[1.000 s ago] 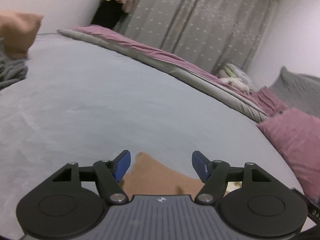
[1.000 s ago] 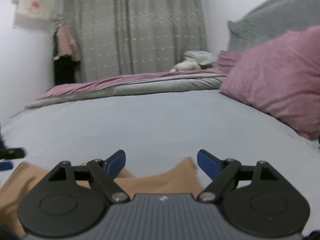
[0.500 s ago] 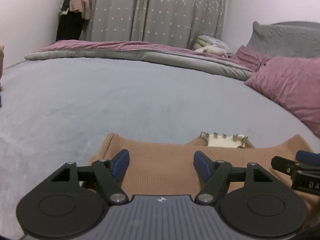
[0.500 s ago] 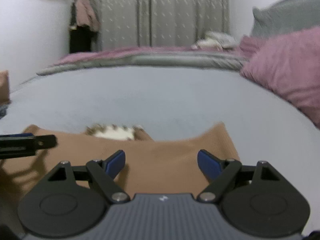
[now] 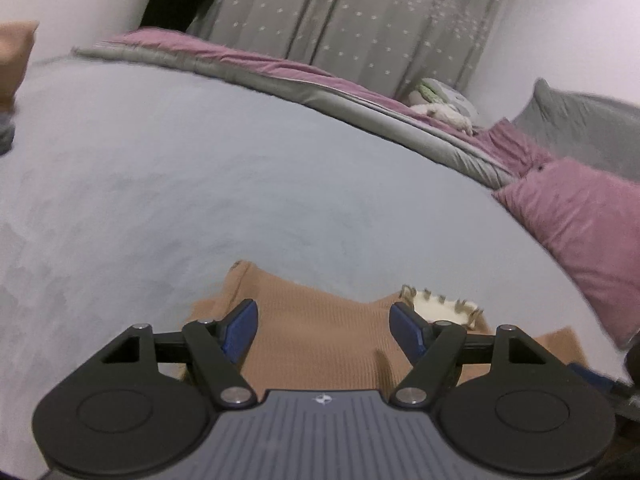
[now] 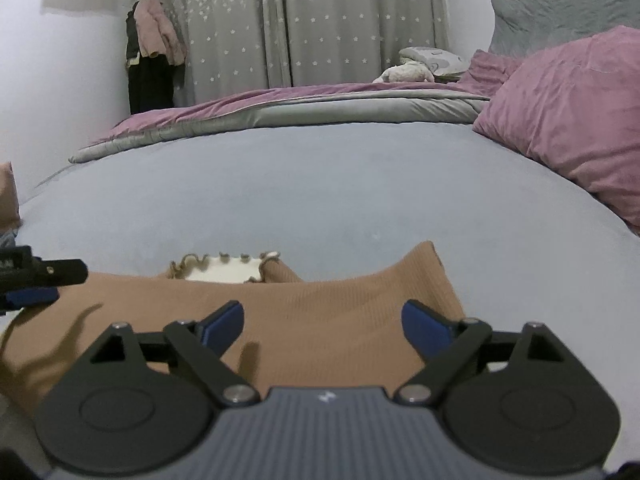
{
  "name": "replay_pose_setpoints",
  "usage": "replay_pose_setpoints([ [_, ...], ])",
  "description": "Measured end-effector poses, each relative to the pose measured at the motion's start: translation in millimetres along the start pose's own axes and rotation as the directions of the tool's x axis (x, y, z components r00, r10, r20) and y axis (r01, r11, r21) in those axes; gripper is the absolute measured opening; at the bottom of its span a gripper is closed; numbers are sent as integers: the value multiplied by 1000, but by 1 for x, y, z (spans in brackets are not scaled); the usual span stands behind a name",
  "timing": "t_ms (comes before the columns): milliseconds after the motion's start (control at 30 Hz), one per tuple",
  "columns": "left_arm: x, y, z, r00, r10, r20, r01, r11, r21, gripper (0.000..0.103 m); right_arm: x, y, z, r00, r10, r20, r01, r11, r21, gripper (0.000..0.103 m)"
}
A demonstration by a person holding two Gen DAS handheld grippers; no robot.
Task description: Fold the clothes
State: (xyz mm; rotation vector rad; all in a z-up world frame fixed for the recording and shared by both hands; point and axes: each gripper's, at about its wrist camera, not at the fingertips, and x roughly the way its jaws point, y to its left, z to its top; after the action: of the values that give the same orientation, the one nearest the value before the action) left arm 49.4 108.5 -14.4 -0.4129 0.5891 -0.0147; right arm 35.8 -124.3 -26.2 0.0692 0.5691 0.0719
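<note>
both tools — left tool [image 5: 323, 330], right tool [image 6: 322, 325] — gape wide over the tan top [image 6: 328, 312].

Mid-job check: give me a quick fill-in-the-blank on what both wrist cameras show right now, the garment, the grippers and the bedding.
1. The brown top lies spread on the ____ bed sheet.
2. Both the left hand-held gripper and the right hand-held gripper have their jaws ____.
3. The pillow nearest the top is ____ in colour.
4. The top's neckline has a frilled ____ collar.

Missing words: blue-grey; open; pink; cream
</note>
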Motion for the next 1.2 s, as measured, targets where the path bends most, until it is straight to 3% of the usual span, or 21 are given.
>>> replay_pose_setpoints([
  [200,-10,24,7,999,-37,-2,36,990,-139,73,-15,-13,5,1000,-9,4,9,1000,8,94],
  [433,-30,37,11,1000,8,6,-7,989,-145,73,-35,-37,-2,998,-69,7,69,998,8,97],
  [567,-38,51,11,1000,27,-16,-29,982,-186,73,-45,-46,-3,997,-81,14,81,997,4,97],
  [800,-38,77,10,994,-31,-103,-3,947,-321,73,-60,-46,1,997,-71,37,71,997,-9,97],
  [1033,-34,92,8,966,-70,-249,-22,938,-346,73,-66,-36,6,999,-38,36,38,999,-9,97],
  [1200,-28,100,3,938,-151,-312,13,915,-404,73,-65,-26,6,1000,-21,23,21,1000,-13,97],
])
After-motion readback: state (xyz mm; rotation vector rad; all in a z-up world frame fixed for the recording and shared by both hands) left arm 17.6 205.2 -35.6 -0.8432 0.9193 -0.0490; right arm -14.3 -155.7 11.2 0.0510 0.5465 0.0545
